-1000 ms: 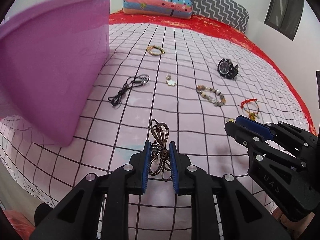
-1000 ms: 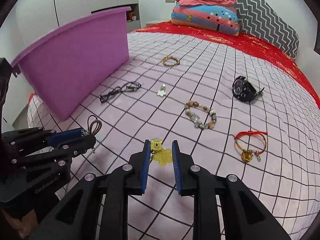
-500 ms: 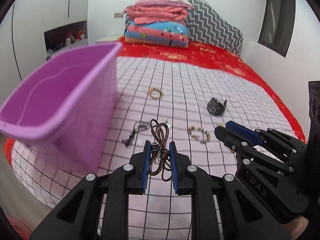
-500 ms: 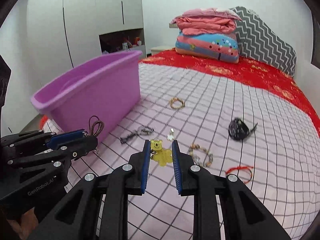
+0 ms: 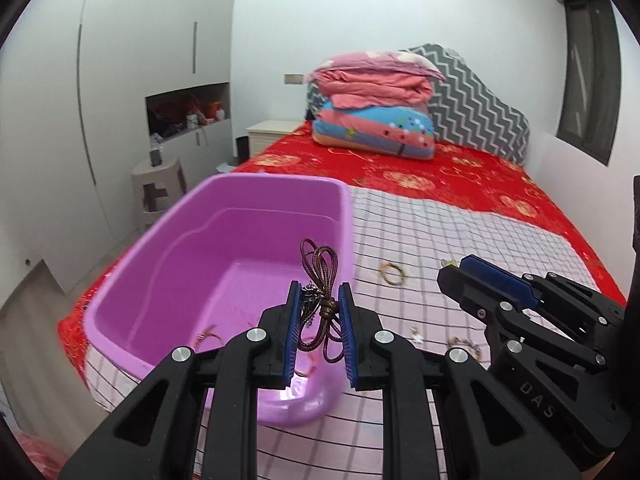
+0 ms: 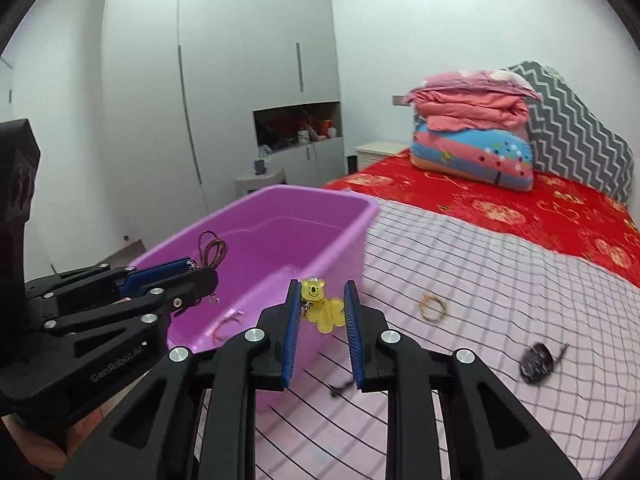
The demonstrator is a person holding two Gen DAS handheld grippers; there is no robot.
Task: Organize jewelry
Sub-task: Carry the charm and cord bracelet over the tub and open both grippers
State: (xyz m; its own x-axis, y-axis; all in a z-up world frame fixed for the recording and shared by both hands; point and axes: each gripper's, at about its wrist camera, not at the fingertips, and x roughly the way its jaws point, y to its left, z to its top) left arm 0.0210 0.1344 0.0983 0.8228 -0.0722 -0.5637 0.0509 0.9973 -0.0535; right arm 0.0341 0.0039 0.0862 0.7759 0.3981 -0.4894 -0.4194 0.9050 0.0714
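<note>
Above the purple tub (image 5: 240, 264), which stands at the edge of the bed on the pink checked sheet (image 5: 460, 248), the left gripper (image 5: 320, 320) hangs with its blue pads narrowed onto a brown cord necklace (image 5: 320, 276), whose loops rise over the fingertips and whose tail hangs between them. Just beside the tub, near its front corner, the right gripper (image 6: 323, 316) is clamped on a yellow bear charm (image 6: 320, 304); in the left wrist view that gripper (image 5: 472, 276) sits off to the tub's right. Inside the tub, on its floor, lie a few small pieces of jewelry (image 6: 228, 322), too small to tell apart. On the sheet to the right of the tub rest a beaded bracelet (image 6: 432, 307) and, farther from it, a black watch (image 6: 536, 362). Beyond the tub, at the head of the bed, folded quilts (image 5: 372, 112) are stacked against a grey zigzag headboard (image 5: 484, 116).
</note>
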